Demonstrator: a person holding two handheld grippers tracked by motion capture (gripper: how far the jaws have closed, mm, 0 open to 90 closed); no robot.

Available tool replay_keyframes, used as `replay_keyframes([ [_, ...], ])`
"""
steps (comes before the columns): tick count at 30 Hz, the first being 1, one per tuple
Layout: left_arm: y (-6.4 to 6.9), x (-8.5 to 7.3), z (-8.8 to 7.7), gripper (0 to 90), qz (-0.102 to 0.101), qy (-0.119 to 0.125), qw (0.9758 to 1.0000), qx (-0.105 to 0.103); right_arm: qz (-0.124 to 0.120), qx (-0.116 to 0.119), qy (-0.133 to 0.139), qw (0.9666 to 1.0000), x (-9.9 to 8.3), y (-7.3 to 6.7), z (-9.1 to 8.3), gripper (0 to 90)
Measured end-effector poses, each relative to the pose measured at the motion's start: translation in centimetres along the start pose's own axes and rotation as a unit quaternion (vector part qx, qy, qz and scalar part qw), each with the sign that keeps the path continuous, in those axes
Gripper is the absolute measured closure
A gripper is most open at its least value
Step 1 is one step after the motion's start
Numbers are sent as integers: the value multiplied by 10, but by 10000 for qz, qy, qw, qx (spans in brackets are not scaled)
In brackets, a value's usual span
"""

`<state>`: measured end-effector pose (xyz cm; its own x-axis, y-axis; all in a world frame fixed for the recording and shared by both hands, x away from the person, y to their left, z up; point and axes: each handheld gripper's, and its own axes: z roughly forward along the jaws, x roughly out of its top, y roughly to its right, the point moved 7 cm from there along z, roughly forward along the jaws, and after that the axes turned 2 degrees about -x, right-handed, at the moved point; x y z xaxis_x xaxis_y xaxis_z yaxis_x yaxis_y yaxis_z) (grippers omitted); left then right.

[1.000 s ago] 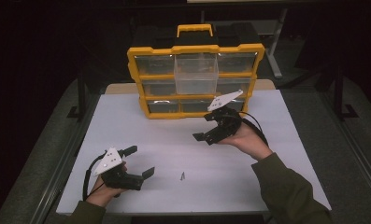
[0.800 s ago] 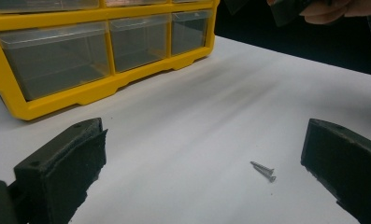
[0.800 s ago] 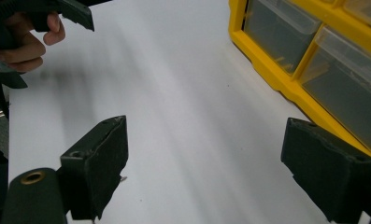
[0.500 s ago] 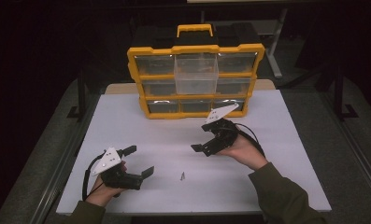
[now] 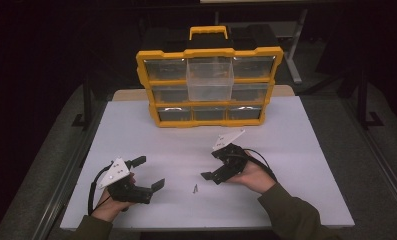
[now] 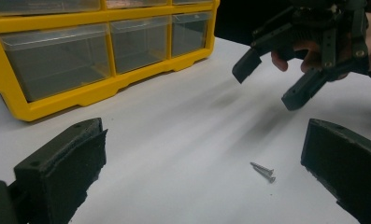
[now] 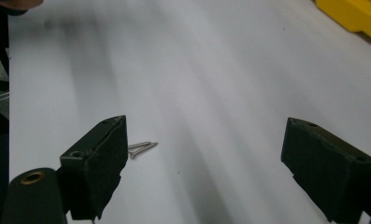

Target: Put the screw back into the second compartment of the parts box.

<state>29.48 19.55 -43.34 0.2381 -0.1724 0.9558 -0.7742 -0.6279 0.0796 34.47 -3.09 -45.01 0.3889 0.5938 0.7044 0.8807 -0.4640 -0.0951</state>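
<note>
Two small screws (image 5: 195, 188) lie together on the white table (image 5: 286, 130), between my two grippers. My left gripper (image 5: 148, 172) rests open at the front left, and in its own view the screws (image 6: 263, 171) lie just inside its right jaw. My right gripper (image 5: 211, 165) hovers low and open a little right of the screws and above them, with nothing between its fingers. In the right gripper view the screws (image 7: 141, 148) sit beside the left jaw. The right gripper (image 6: 267, 81) also shows at the upper right of the left gripper view.
A yellow drawer organizer (image 5: 209, 120) stands at the back middle of the table, with one clear drawer (image 5: 209, 80) pulled out of its top row. Its front (image 6: 103, 88) is close on the left in the left gripper view. Dark floor surrounds the table.
My right gripper has come down and toward the front of the table, from near the organizer to just beside the screws. The left gripper has stayed put.
</note>
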Motion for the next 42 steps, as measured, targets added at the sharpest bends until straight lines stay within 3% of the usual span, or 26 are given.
replay_keyframes([
  [11,0,0,0,0,57,-30,10000,10,-10,165,-144,9998,-13,-16,12,192],
  [15,0,0,0,0,82,-32,10000,8,49,347,-148,9993,-13,-21,16,292],
  [26,1,0,1,0,86,-31,10000,-9,158,543,-149,9983,-13,-28,28,579],
  [29,1,0,1,0,104,-33,9999,-5,151,565,-206,9981,-14,-31,33,626],
  [30,1,0,1,0,104,-31,9999,-6,251,610,-202,9976,-13,-34,34,631],
  [36,2,0,1,0,72,-36,10000,-9,101,613,-309,9976,-15,-36,42,669],
  [37,2,0,1,0,77,-34,10000,-9,-15,590,-299,9978,-15,-34,44,671],
  [42,2,0,1,0,81,-36,10000,-4,39,584,-352,9977,-16,-35,47,717],
])
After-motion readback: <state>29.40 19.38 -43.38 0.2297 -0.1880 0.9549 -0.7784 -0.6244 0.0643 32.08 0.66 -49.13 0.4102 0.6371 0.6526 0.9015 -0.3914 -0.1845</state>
